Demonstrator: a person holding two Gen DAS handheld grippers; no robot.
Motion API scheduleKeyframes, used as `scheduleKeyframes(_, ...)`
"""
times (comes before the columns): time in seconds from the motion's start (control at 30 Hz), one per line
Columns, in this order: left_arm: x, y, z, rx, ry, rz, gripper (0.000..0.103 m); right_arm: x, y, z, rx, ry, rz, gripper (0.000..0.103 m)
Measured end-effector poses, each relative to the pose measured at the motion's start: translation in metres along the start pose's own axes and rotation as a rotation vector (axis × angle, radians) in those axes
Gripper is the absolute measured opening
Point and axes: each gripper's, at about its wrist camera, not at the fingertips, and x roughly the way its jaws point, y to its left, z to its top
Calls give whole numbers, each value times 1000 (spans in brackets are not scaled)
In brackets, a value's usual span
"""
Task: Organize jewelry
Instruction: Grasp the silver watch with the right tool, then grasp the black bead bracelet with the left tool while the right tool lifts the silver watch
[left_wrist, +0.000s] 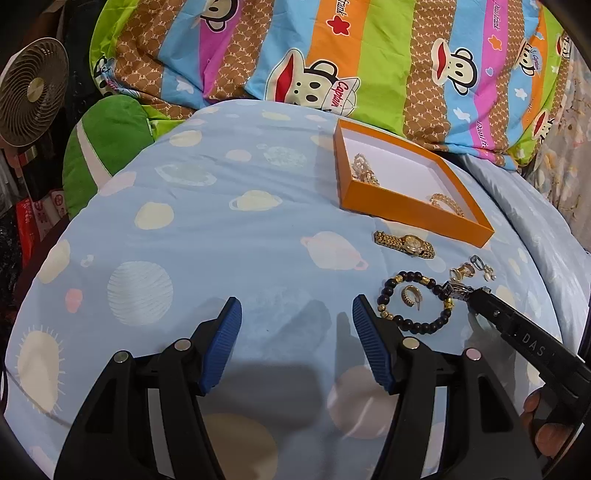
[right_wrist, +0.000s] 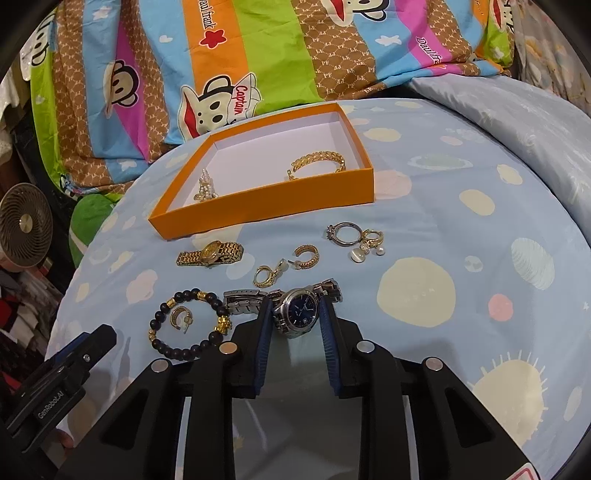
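An orange box (right_wrist: 258, 199) with a white inside lies open on the bed, holding a gold chain bracelet (right_wrist: 317, 162) and a pearly gold piece (right_wrist: 205, 186). In front of it lie a gold watch (right_wrist: 210, 254), gold hoop earrings (right_wrist: 306, 256), rings (right_wrist: 345, 232) and a black bead bracelet (right_wrist: 192, 321). A silver blue-dialled watch (right_wrist: 297, 308) sits between the right gripper's (right_wrist: 295, 321) pads.
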Motion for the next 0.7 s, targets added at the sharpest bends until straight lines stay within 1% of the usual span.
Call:
scheduleKeyframes(0.03, 0, 0, 0, 1, 1, -1, 60, -1, -1, 0, 0, -5, -2, 17)
scheduleKeyframes(0.1, 1, 0, 0, 1, 2, -5, 60, -5, -3, -2, -1, -16, -7, 12)
scheduleKeyframes(0.2, 1, -1, 0, 3, 5, -11, 60, -10, -7, -5, 4, -18, -6, 10)
scheduleKeyframes(0.37, 1, -3, -1, 11, 7, -18, 60, -22, -20, -12, 19, -27, -24, 10)
scheduleKeyframes(0.5, 2, -4, 0, 13, 11, -20, 60, -22, -27, -14, 22, 0, -21, 10)
scheduleKeyframes(0.57, 3, -6, 0, 19, 14, -20, 60, -18, -24, -13, 9, 9, -35, 15)
scheduleKeyframes(0.7, 3, -8, -1, 29, 14, -18, 60, -12, -18, -10, -7, 13, -44, 17)
